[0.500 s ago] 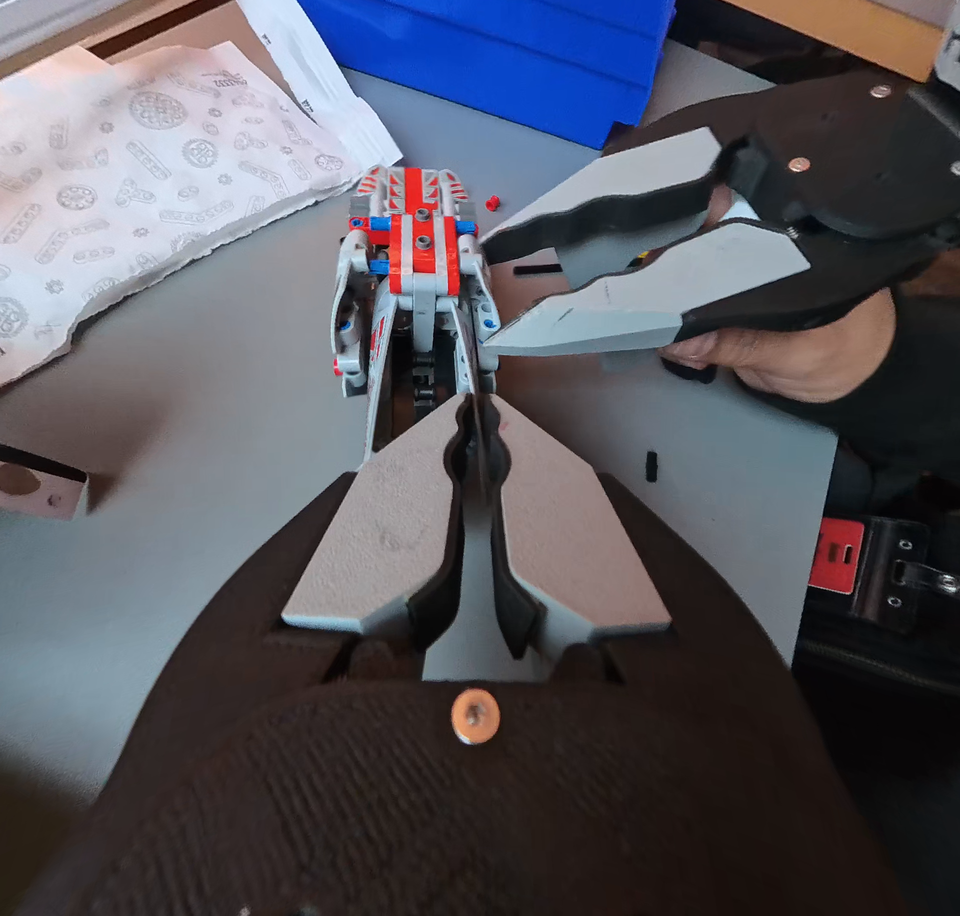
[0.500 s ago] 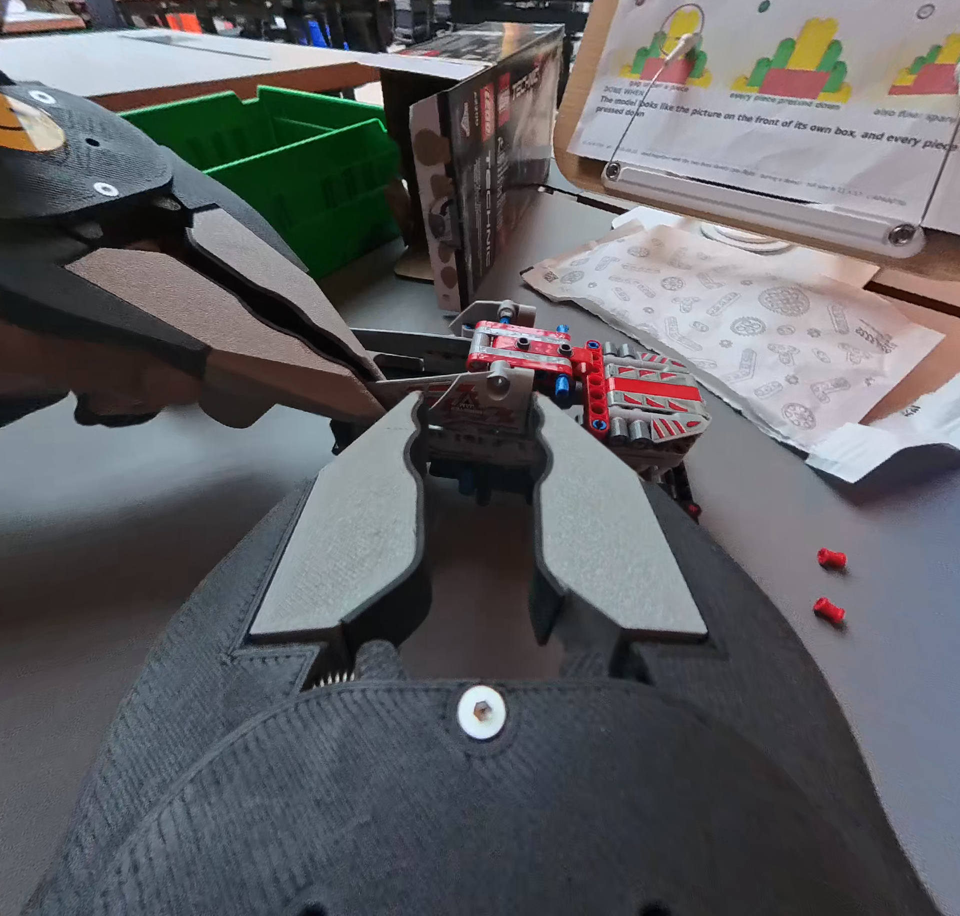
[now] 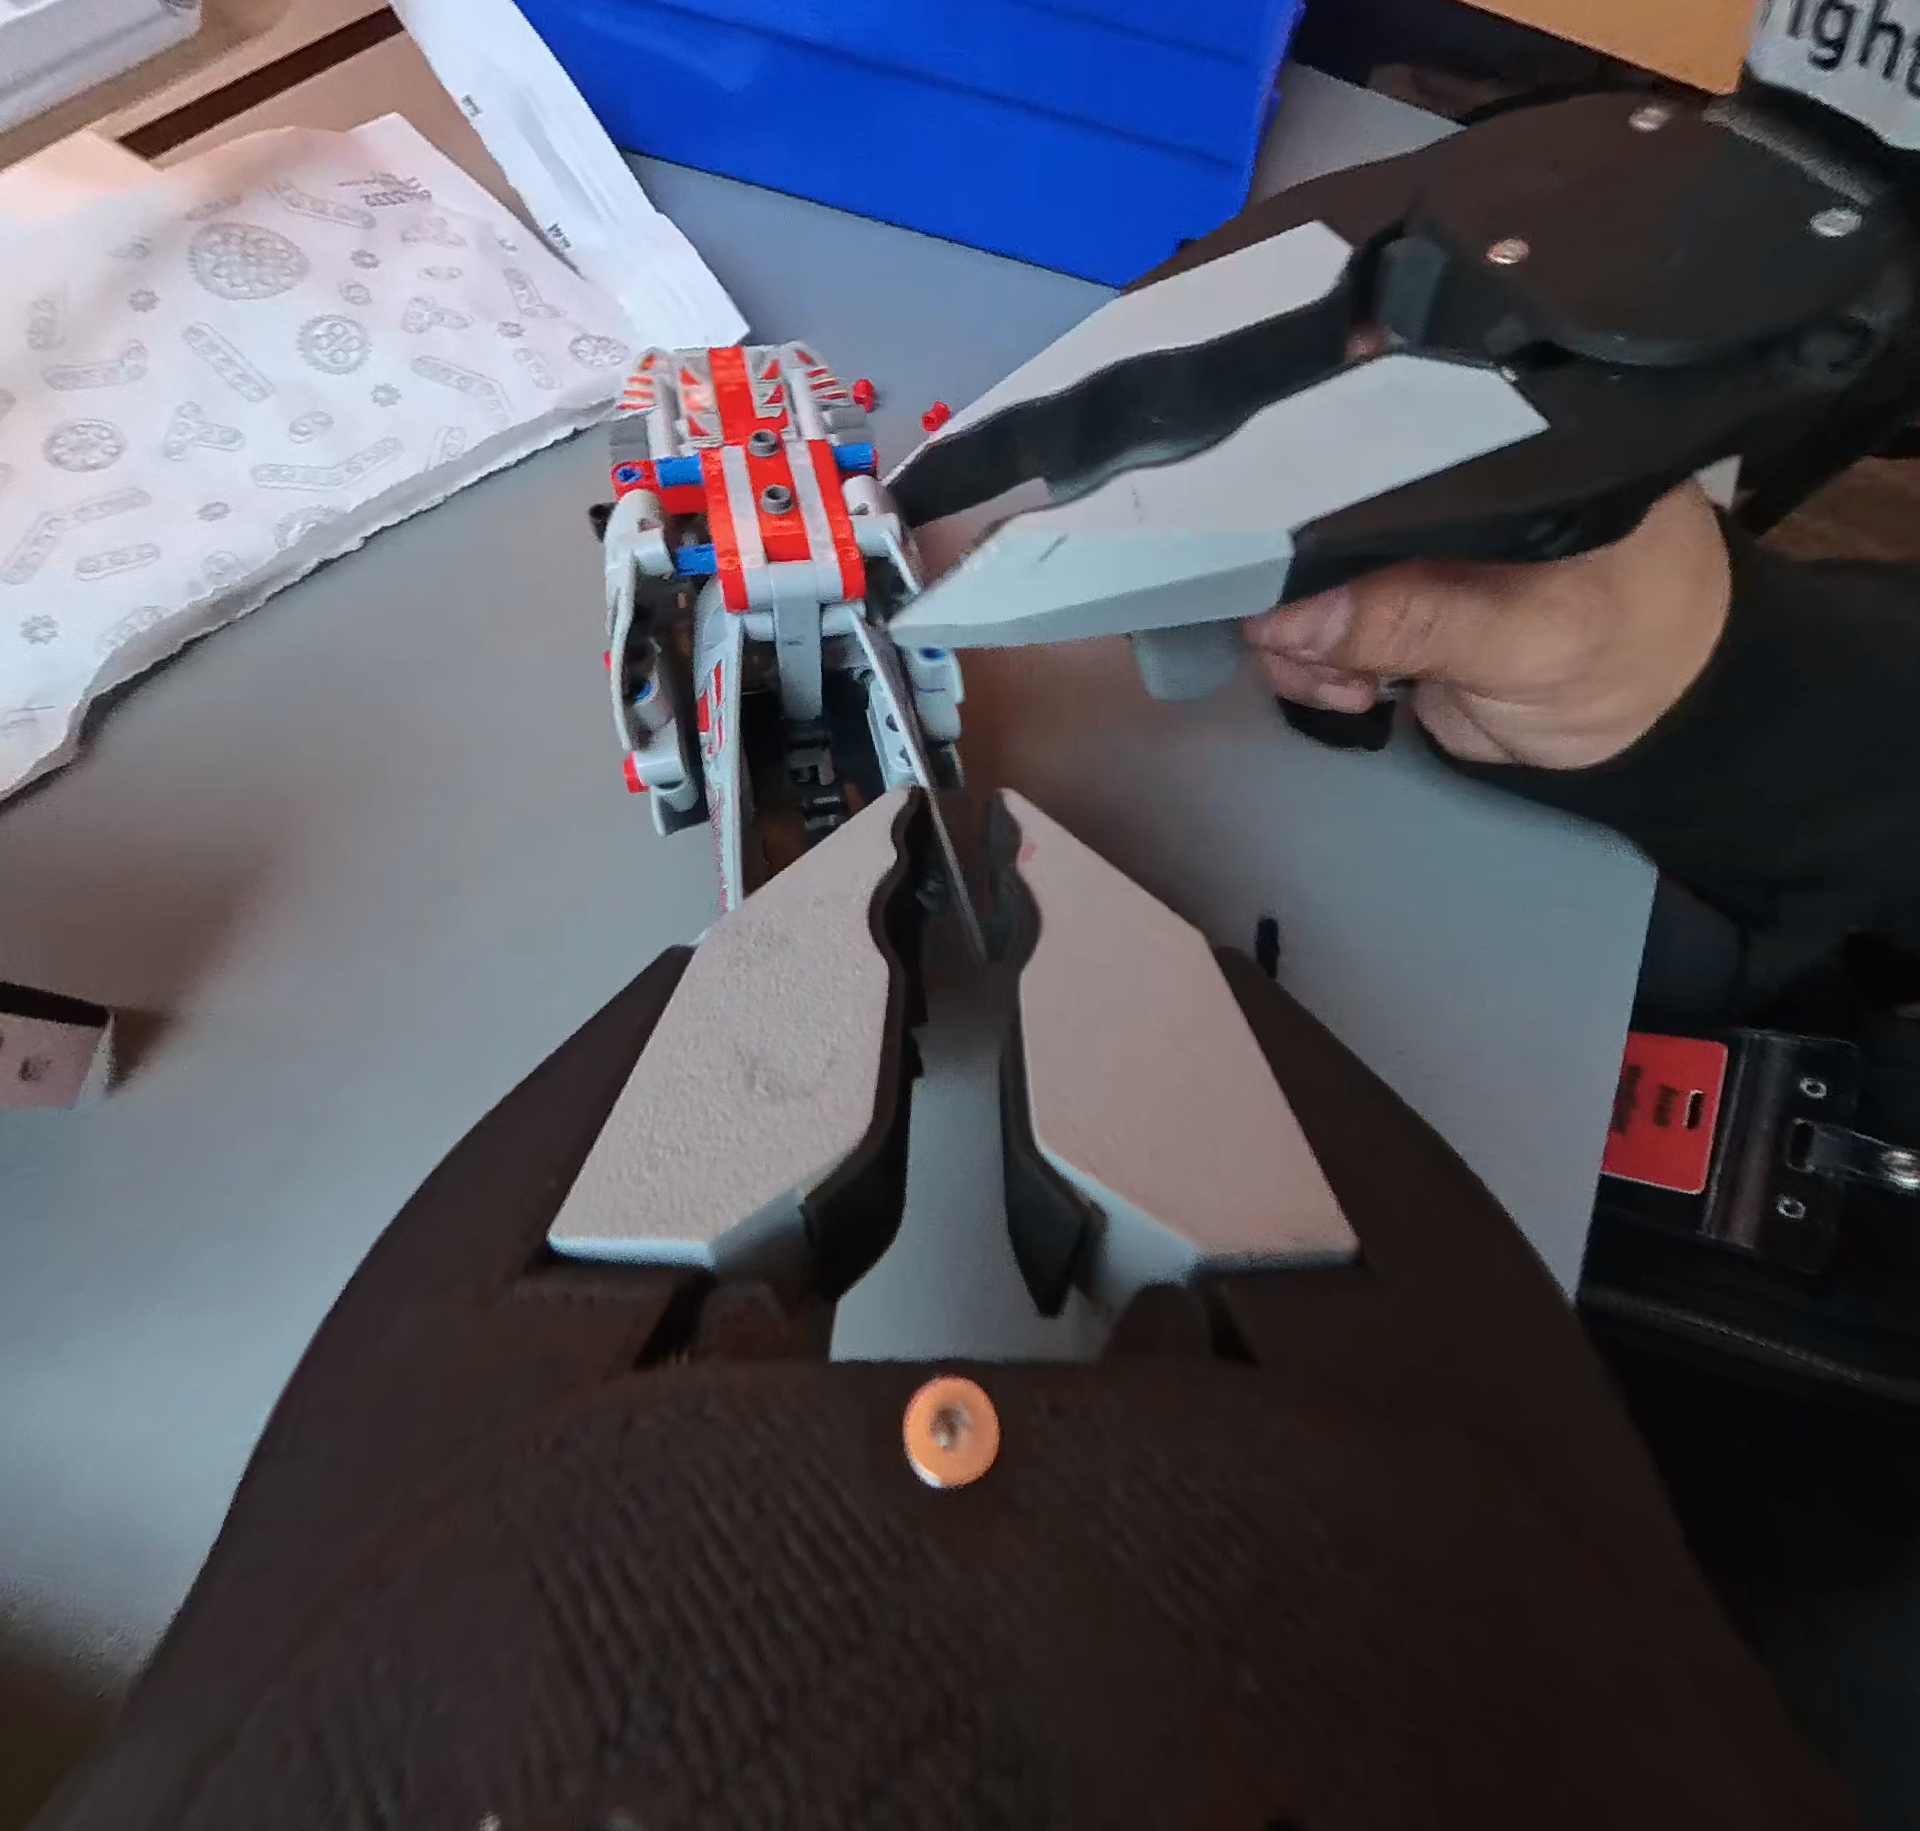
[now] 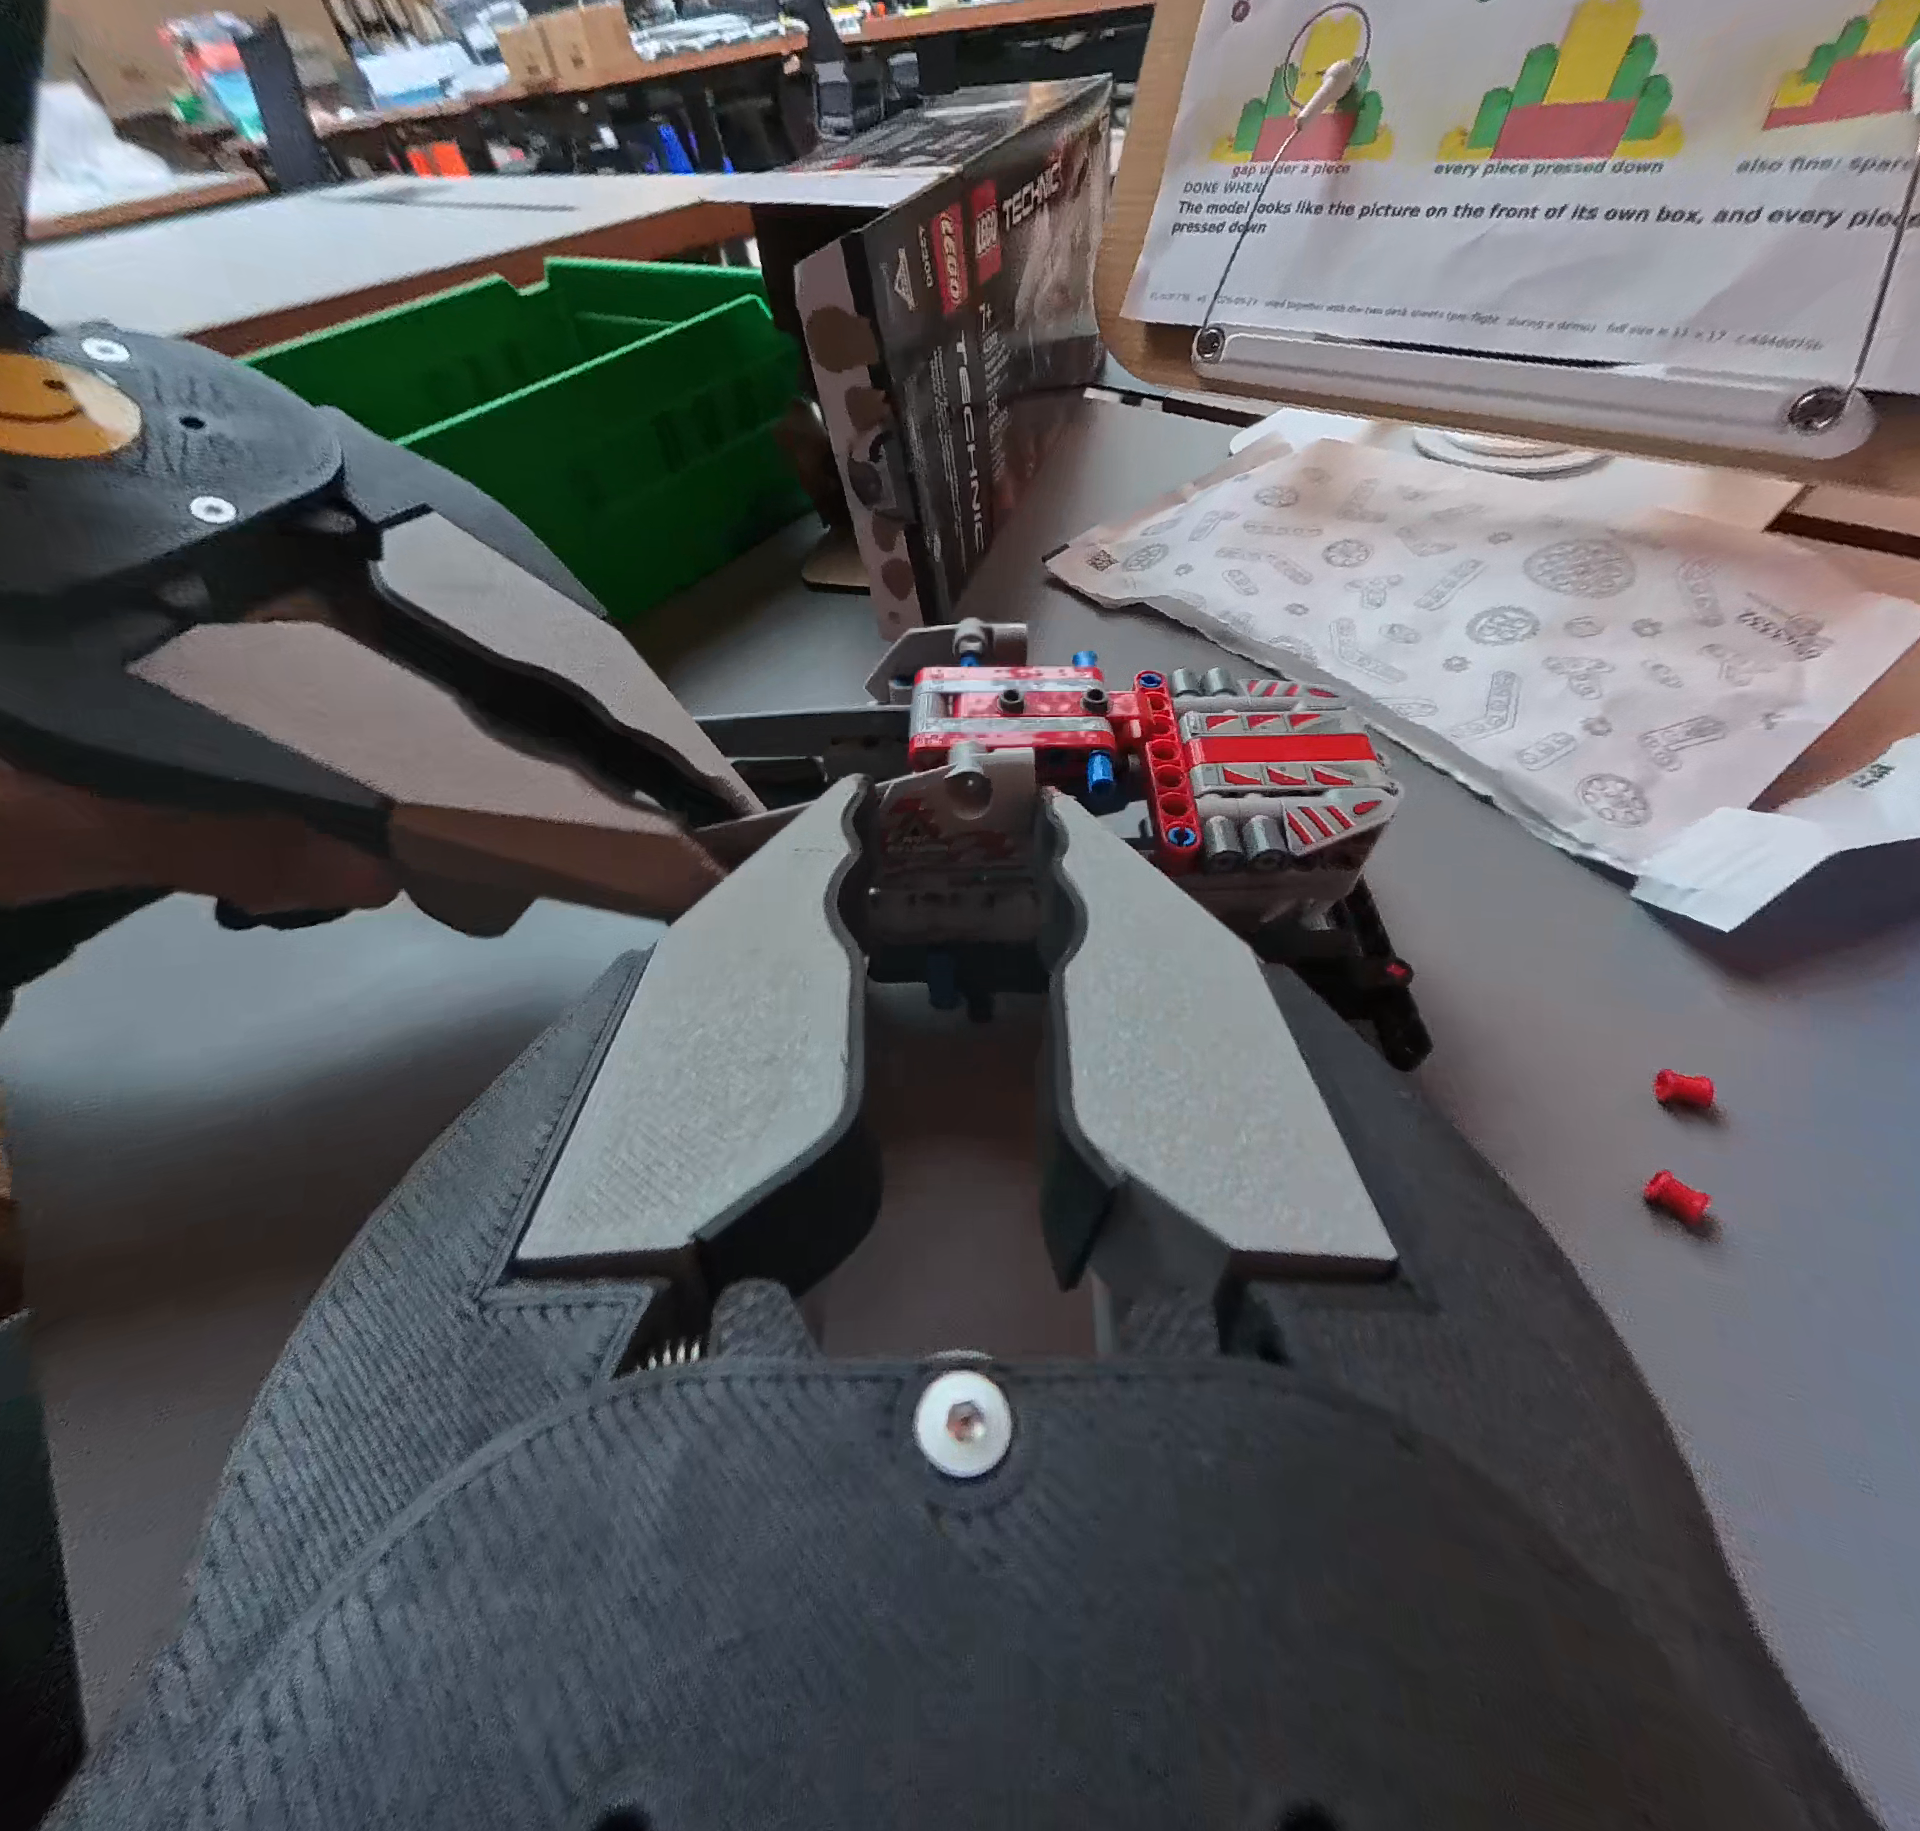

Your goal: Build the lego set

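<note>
The red, grey and blue lego model (image 3: 774, 524) stands on the grey table (image 3: 312, 898). My left gripper (image 3: 951, 831) is shut on a thin grey panel at the model's near end. My right gripper (image 3: 900, 557) reaches in from the right, with its fingertips around the model's right side. In the right wrist view, the right gripper (image 4: 956, 825) clamps a grey side panel of the model (image 4: 1226, 753). The left gripper (image 4: 727, 815) holds the model's left end. Two loose red pins (image 4: 1681, 1090) lie on the table to the right.
A printed paper bag (image 3: 260, 379) lies behind the model on the left, and a blue bin (image 3: 883, 67) stands behind it. A green bin (image 4: 582, 410), the set's box (image 4: 966, 347) and an instruction board (image 4: 1558, 171) stand beyond. A small black piece (image 3: 1265, 934) lies near the table's right edge. My hands' fingertips stand some 4 centimetres from each other.
My right gripper's fingers have closed in a little on the model's side panel. The left gripper still holds the model's end, and the view has shifted slightly.
</note>
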The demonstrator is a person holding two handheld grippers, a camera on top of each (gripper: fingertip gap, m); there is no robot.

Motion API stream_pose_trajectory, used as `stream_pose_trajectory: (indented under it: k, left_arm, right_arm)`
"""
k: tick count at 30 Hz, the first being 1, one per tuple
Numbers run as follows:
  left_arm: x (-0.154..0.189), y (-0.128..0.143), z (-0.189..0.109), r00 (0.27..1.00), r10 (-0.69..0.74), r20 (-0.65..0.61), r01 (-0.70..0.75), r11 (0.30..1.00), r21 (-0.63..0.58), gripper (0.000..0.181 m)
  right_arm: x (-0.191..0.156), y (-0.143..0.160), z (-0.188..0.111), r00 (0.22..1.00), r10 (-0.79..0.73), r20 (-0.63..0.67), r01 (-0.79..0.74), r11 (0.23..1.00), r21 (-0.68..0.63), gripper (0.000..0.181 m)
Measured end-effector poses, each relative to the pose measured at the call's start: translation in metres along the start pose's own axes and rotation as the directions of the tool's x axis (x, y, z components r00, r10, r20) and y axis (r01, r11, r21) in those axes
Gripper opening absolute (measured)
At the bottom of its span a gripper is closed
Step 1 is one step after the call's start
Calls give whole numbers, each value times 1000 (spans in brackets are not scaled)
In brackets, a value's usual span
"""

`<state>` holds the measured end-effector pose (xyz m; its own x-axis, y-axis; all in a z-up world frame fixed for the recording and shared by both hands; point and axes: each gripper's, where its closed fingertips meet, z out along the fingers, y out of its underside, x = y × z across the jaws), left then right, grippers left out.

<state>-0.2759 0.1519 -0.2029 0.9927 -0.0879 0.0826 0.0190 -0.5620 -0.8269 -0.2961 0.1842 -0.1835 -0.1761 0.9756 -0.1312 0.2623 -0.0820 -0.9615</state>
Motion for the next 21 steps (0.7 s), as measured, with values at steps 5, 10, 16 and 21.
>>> stream_pose_trajectory:
  k: [5, 10, 16, 21]
  left_arm:
    - [-5, -1, 2, 990, 91, 110, -88, 996, -30, 2]
    - [-8, 2, 0, 988, 81, 133, -75, 996, -44, 0]
    - [-8, 2, 2, 987, 92, 135, -86, 995, -45, 0]
    - [-10, 5, -5, 987, 137, 79, -132, 990, -57, 1]
  right_arm:
    - [4, -6, -1, 1000, -14, -16, 14, 1000, 12, 24]
    - [19, -23, -13, 996, 0, -84, 10, 994, 112, 0]
    - [14, -53, -27, 996, -28, 88, 13, 986, 169, 0]
    - [-8, -19, -34, 948, -212, 237, 224, 974, -22, 7]
